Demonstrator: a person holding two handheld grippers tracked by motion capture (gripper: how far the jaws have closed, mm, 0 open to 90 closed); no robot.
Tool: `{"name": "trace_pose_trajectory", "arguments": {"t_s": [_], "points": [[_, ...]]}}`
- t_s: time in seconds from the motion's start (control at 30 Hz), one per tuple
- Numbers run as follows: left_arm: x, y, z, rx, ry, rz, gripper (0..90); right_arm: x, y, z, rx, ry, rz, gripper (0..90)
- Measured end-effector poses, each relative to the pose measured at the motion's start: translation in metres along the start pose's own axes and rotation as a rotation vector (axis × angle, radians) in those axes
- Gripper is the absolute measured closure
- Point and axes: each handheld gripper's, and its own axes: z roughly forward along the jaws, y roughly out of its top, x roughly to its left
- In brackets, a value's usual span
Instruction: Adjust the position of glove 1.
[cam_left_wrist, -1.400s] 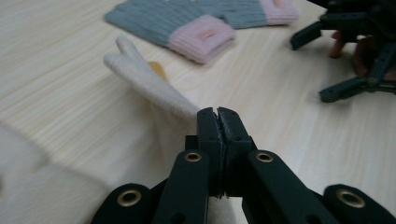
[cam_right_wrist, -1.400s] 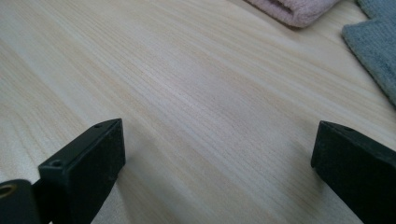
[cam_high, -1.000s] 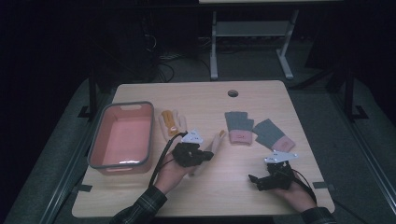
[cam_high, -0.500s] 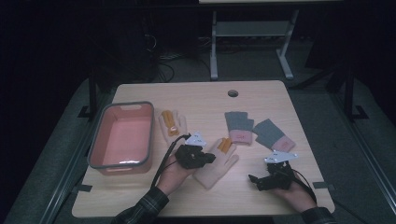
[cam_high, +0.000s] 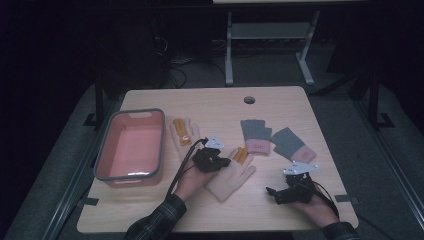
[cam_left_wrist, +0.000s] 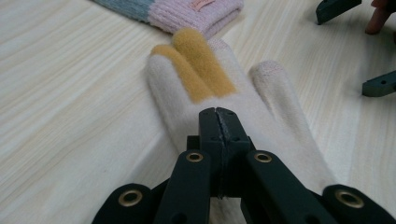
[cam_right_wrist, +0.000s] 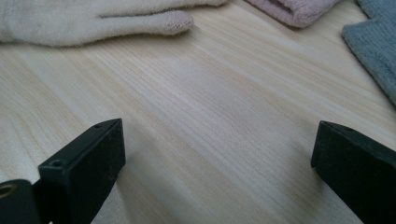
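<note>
Your left gripper (cam_high: 220, 161) sits low over the cream glove (cam_high: 231, 175) near the middle of the wooden table (cam_high: 280, 100), and in the left gripper view its jaws are pressed together, tip to tip, right at the glove's palm. The pictures do not show clearly whether any knit is caught between the tips, so you cannot tell if the glove is pinched or merely touched. That glove lies flat, palm area toward you, with mustard-yellow patches on two of its fingers (cam_left_wrist: 198, 70) pointing away from you toward the grey glove with the pink cuff (cam_high: 256, 136); the yellow fingertips lie just beside that pink cuff. A second grey and pink glove (cam_high: 292, 145) lies to the right of the first, the two overlapping or touching at their edges. A second cream glove (cam_high: 182, 132) with yellow fingers rests farther left, just beside the pink tub (cam_high: 129, 172), which stands at the table's left side. Your right gripper (cam_high: 280, 194) rests near the front right of the table, well apart from the cream glove, and in the right gripper view its jaws are spread wide over bare wood with nothing between them.
</note>
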Motion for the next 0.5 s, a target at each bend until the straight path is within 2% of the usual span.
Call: {"name": "trace_pose_trajectory", "arguments": {"t_s": [0.1,0.27,0.5], "points": [[-0.001,0.0,0.005,0.016,-0.024,0.011,89.5,0.0,0.0,0.0,0.0,0.0,0.0,2.3],[-0.012,0.005,0.014,0.026,-0.064,0.065,89.5,0.0,0.0,0.0,0.0,0.0,-0.001,2.3],[-0.025,0.01,0.026,0.022,-0.114,0.103,89.5,0.0,0.0,0.0,0.001,0.0,0.001,2.3]]}}
